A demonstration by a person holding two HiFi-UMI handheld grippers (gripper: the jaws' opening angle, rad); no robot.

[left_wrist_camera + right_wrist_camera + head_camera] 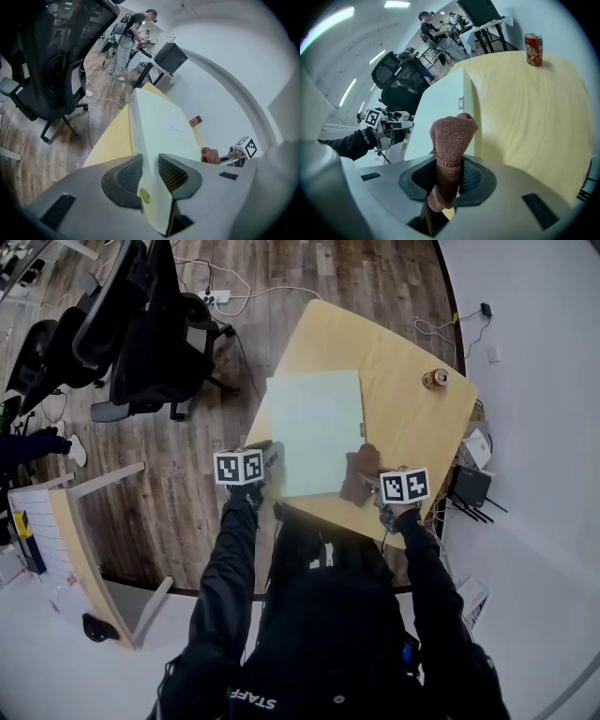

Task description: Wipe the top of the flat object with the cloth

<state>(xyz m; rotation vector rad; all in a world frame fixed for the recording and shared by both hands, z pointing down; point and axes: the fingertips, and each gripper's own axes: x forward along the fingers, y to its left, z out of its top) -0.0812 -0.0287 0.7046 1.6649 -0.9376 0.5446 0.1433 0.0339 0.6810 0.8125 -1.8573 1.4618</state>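
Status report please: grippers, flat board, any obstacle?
Left gripper shut on board edge. Right gripper shut on cloth, at board's right edge. Can stands apart; path clear.

The desk (pixel 412 427) right of the pale green board (pixel 314 427) is left bare as far as 1 can (pixel 434 379), which stands near the far right corner. The floor on the left is taken up by black office chairs (pixel 155 343) near the desk's far edge.

The cloth (pixel 452 140) looks rough-knit, the board (pixel 314 427) smooth matt, the table (pixel 403 418) wooden.
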